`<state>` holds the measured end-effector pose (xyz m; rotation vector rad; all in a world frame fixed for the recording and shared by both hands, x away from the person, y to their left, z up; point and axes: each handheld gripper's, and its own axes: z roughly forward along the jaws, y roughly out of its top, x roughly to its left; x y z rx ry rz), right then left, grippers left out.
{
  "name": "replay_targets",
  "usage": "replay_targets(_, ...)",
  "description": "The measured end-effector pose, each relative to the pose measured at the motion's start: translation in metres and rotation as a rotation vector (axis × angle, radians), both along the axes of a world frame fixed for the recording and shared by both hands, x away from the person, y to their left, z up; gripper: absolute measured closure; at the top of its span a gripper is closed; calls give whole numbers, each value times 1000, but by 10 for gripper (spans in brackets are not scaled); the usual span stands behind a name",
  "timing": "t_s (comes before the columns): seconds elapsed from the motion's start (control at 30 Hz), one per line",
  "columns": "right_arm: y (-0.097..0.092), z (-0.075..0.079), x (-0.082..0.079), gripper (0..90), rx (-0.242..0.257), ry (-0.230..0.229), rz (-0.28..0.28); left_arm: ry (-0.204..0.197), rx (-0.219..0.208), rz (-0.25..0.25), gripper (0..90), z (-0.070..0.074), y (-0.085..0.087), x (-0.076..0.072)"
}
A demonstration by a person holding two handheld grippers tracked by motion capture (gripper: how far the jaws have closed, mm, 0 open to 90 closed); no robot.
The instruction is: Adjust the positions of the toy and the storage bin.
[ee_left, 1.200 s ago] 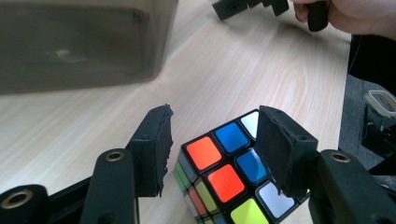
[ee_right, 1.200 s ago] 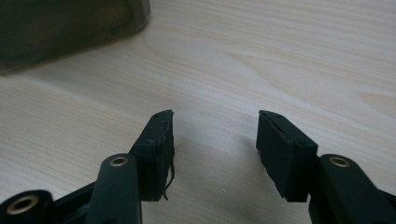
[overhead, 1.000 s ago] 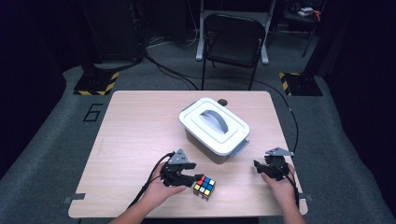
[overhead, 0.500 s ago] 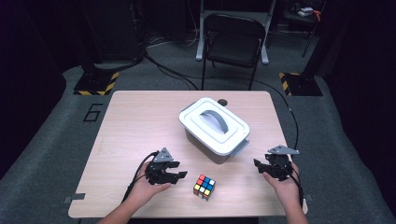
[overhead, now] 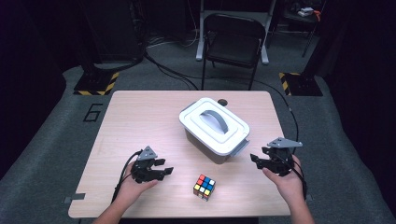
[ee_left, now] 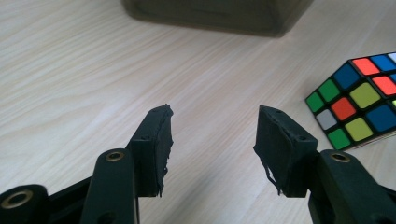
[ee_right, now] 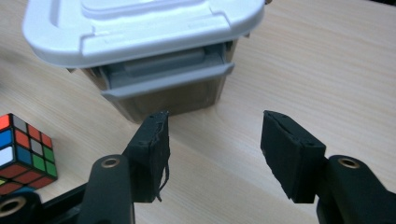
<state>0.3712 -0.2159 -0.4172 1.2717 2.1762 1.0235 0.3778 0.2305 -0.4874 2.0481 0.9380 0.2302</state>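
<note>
A Rubik's cube (overhead: pixel 204 187) lies on the wooden table (overhead: pixel 140 121) near its front edge, between my two hands. My left gripper (overhead: pixel 166 167) is to the cube's left, apart from it and pointing toward it. Its jaws are open, have just been opening a little, and have nothing between them. In the left gripper view the left gripper (ee_left: pixel 212 119) hovers over bare wood, with the cube (ee_left: pixel 362 105) off to the right. My right gripper (overhead: pixel 256 161) is open and empty, raised beside the white lidded container (overhead: pixel 214 127). In the right gripper view the right gripper (ee_right: pixel 215 123) faces the container's grey latch (ee_right: pixel 166 77).
The container's lid has a grey handle (overhead: pixel 219 116) and looks closed. A small dark object (overhead: pixel 222 102) lies on the table behind the container. A black chair (overhead: pixel 232 44) stands beyond the far edge. Cables trail from both grippers off the front.
My left gripper has drawn away to the left from beside the cube, which stays in place. My right gripper has risen a little near the container's right end.
</note>
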Motion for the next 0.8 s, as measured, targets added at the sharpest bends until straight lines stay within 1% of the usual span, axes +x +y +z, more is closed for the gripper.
replay_targets(0.03,1,3,1,423,-8,-7,10,-6,5,8,458,-1,3,1)
replay_targets(0.1,4,10,2,427,-8,-11,22,-3,12,25,457,-2,8,3)
replay_targets(0.13,6,13,2,430,-6,-13,25,-3,12,25,457,-2,8,3)
replay_targets(0.17,7,16,3,430,-3,-16,32,-6,13,46,457,-4,13,5)
replay_targets(0.27,9,20,5,433,8,-16,35,-1,14,58,457,-6,17,7)
replay_targets(0.3,10,24,7,435,11,-20,49,-7,20,73,457,-8,20,8)
replay_targets(0.33,10,24,7,435,11,-20,49,-7,20,73,457,-8,20,8)
replay_targets(0.37,12,28,10,447,6,-19,54,1,31,77,457,-11,22,10)
replay_targets(0.43,14,31,11,448,0,-21,58,2,43,84,457,-12,24,11)
replay_targets(0.47,15,33,12,448,-3,-25,62,7,37,88,457,-13,24,12)
replay_targets(0.5,16,35,13,450,-5,-26,63,2,46,91,457,-14,25,12)
replay_targets(0.6,20,38,16,459,-4,-38,66,-1,56,95,457,-15,25,13)
replay_targets(0.63,21,39,18,459,-1,-43,69,5,66,90,457,-15,26,13)
replay_targets(0.67,21,39,18,459,-1,-43,69,5,66,90,457,-15,26,13)
replay_targets(0.7,22,40,19,460,1,-39,68,-3,71,94,457,-16,26,14)
replay_targets(0.73,25,40,23,462,4,-41,74,6,69,101,457,-18,25,14)
replay_targets(0.77,27,40,25,466,5,-39,76,10,80,94,458,-19,25,14)
replay_targets(0.8,28,40,27,466,7,-38,81,9,79,99,459,-21,24,14)
